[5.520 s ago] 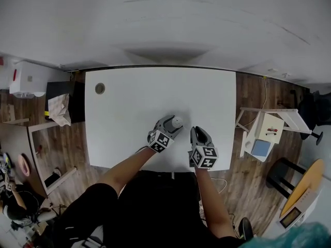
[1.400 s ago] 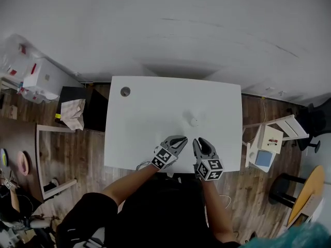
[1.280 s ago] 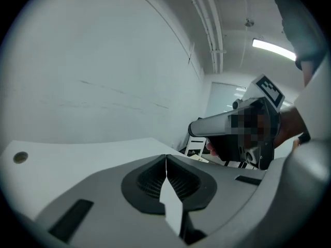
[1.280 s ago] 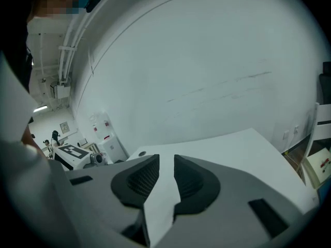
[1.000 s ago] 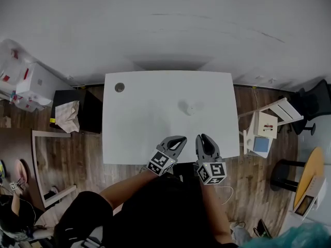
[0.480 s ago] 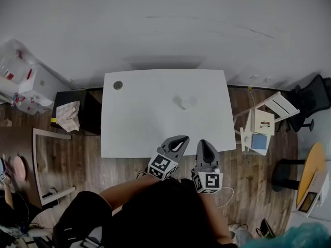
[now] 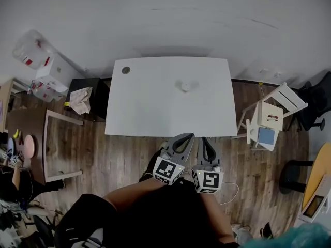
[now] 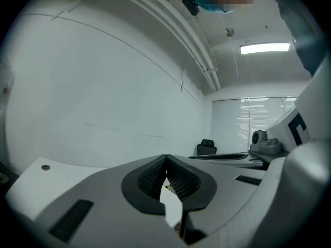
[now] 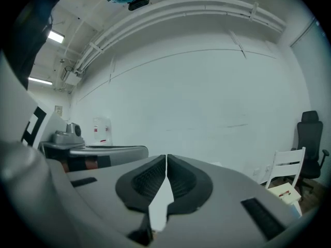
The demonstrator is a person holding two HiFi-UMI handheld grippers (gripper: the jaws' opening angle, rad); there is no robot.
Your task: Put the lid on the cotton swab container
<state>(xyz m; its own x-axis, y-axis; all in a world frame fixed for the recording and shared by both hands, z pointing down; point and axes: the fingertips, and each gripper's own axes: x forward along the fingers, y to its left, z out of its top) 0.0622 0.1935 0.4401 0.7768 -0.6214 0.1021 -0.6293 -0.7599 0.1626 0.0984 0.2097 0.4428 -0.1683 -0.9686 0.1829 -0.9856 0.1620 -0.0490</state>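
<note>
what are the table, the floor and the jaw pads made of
Table: smooth, matte white top with no grain; perhaps laminate or painted board.
Floor: brown planks with seams and grain; wood or wood-look laminate.
Pads: dull black, finely ribbed; probably rubber.

No legible text; red labels on white boxes point(image 7: 54, 74) too small

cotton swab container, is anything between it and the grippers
Nothing visible does. Only bare white table and a strip of wood floor lie between the cotton swab container and the left gripper and right gripper, both shut, empty, off the table's near edge.
</note>
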